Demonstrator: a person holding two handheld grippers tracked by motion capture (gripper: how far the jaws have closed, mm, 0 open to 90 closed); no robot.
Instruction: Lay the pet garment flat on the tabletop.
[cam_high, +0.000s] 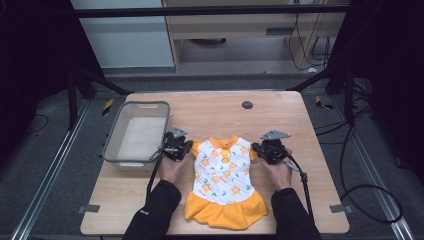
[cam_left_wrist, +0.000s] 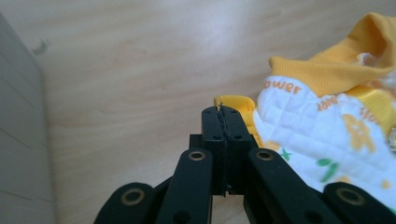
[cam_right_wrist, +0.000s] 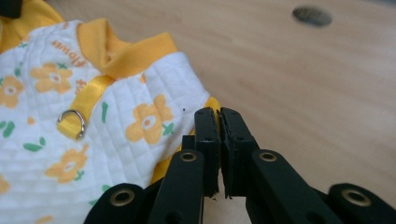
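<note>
High view: a small white dress (cam_high: 223, 172) with orange flowers and an orange skirt lies flat on the wooden tabletop (cam_high: 280, 112), collar away from the person and hem toward them. The left hand-held gripper (cam_high: 186, 150) sits at the dress's left shoulder, the right hand-held gripper (cam_high: 257, 148) at its right shoulder, so the garment lies between the two. Each is carried by a hand whose dark sleeve comes in from the near edge. A grey plastic basket (cam_high: 116, 134) stands just beside the left hand-held gripper on its outer side, away from the dress. A small dark round mark (cam_high: 247, 105) on the wood lies beyond the right hand-held gripper, well apart from it.

From the left gripper view, the left hand-held gripper (cam_left_wrist: 222, 112) has its jaws pressed together, with a thin edge of the orange sleeve cuff (cam_left_wrist: 233, 101) caught at their tips; the white quilted body of the dress (cam_left_wrist: 322, 135) spreads off to one side of the jaws, and the basket wall (cam_left_wrist: 21, 140) rises on the other.

From the right gripper view, the right hand-held gripper (cam_right_wrist: 218, 114) is likewise closed to a narrow slit, and an orange cuff edge (cam_right_wrist: 212, 103) meets the jaw tips; whether fabric is actually pinched there is hard to tell. Beside these jaws lie the dress (cam_right_wrist: 140, 126), its orange collar (cam_right_wrist: 135, 51), and a yellow ribbon loop carrying a metal D-ring (cam_right_wrist: 72, 122).
</note>
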